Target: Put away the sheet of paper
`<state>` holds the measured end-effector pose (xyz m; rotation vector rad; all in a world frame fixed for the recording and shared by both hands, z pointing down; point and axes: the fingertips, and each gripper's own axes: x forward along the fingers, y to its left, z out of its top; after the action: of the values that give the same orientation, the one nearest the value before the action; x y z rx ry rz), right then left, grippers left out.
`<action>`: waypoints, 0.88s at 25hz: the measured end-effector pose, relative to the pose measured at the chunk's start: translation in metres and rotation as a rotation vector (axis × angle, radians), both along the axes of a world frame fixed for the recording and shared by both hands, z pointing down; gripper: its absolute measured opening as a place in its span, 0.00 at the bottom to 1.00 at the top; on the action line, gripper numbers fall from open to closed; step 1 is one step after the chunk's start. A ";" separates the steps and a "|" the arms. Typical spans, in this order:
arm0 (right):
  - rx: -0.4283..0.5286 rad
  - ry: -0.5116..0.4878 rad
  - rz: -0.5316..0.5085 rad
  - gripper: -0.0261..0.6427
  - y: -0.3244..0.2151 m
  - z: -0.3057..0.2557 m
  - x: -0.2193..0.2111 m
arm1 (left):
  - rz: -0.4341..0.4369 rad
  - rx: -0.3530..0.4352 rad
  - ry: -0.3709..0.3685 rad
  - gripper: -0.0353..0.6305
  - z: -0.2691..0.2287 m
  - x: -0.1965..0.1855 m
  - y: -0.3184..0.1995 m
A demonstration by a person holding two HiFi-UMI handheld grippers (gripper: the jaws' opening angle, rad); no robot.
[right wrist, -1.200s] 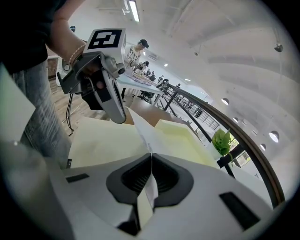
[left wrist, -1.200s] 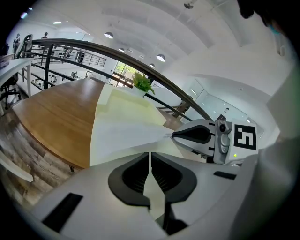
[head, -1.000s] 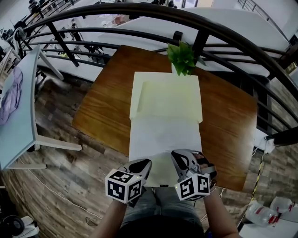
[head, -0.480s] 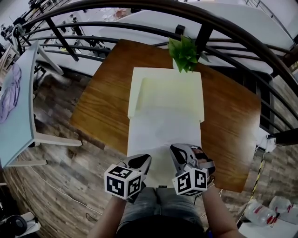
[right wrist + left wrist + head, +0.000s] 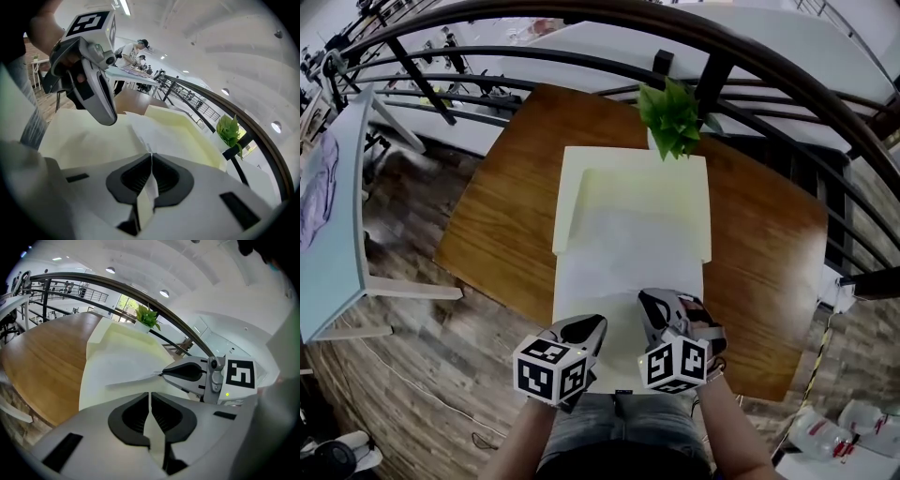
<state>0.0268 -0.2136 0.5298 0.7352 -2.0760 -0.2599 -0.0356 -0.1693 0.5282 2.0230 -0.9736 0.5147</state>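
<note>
The white sheet of paper [image 5: 628, 267] has slid further over the pale yellow shallow cardboard tray [image 5: 571, 187], and both grippers have edged forward with it. Left gripper [image 5: 149, 395]: its dark fingers [image 5: 130, 416] are pressed together on the near edge of the sheet, with only the thin paper between them. Right gripper [image 5: 151, 157], same story: fingers [image 5: 169, 176] closed tight on that near edge, a strip of paper showing through the slot. In the head view the two sit side by side at the counter's near edge, left gripper [image 5: 589, 325] and right gripper [image 5: 649, 304] close but apart. The sheet's far part lies in the tray, its near part held just above the brown wooden counter [image 5: 502, 216]. The tray lies lengthwise down the middle of the counter. A green leafy plant in a white pot [image 5: 671, 114] stands at the tray's far end, touching or just beside it. Behind that runs a black metal railing [image 5: 713, 86]. Wood-plank floor [image 5: 412, 375] below, and off to the left a light blue table [image 5: 337, 244] with a purple cloth [image 5: 319, 178] on it
</note>
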 end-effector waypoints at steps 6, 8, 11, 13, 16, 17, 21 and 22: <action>-0.027 0.002 0.046 0.08 -0.018 0.009 -0.001 | -0.012 -0.007 -0.001 0.10 0.004 0.000 -0.016; -0.044 0.004 0.067 0.08 -0.024 0.012 -0.001 | -0.009 -0.012 -0.001 0.10 0.005 0.000 -0.018; -0.055 0.006 0.094 0.08 -0.034 0.014 0.000 | -0.013 -0.018 -0.002 0.10 0.006 -0.001 -0.022; -0.056 0.007 0.112 0.08 -0.040 0.014 0.000 | -0.019 -0.020 0.001 0.10 0.006 -0.002 -0.024; -0.059 0.014 0.138 0.08 -0.050 0.016 0.001 | -0.024 -0.023 0.002 0.10 0.007 -0.002 -0.030; -0.062 0.014 0.146 0.08 -0.054 0.017 0.001 | -0.023 -0.023 0.002 0.10 0.008 -0.002 -0.032; -0.068 0.009 0.170 0.08 -0.066 0.017 0.001 | -0.018 -0.023 0.003 0.10 0.009 0.000 -0.041; -0.068 0.007 0.176 0.08 -0.069 0.017 0.001 | -0.016 -0.023 0.004 0.10 0.009 0.001 -0.042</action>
<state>0.0281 -0.2824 0.5468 0.8678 -1.9888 -0.0931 -0.0349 -0.2112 0.5369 1.9931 -0.9765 0.5111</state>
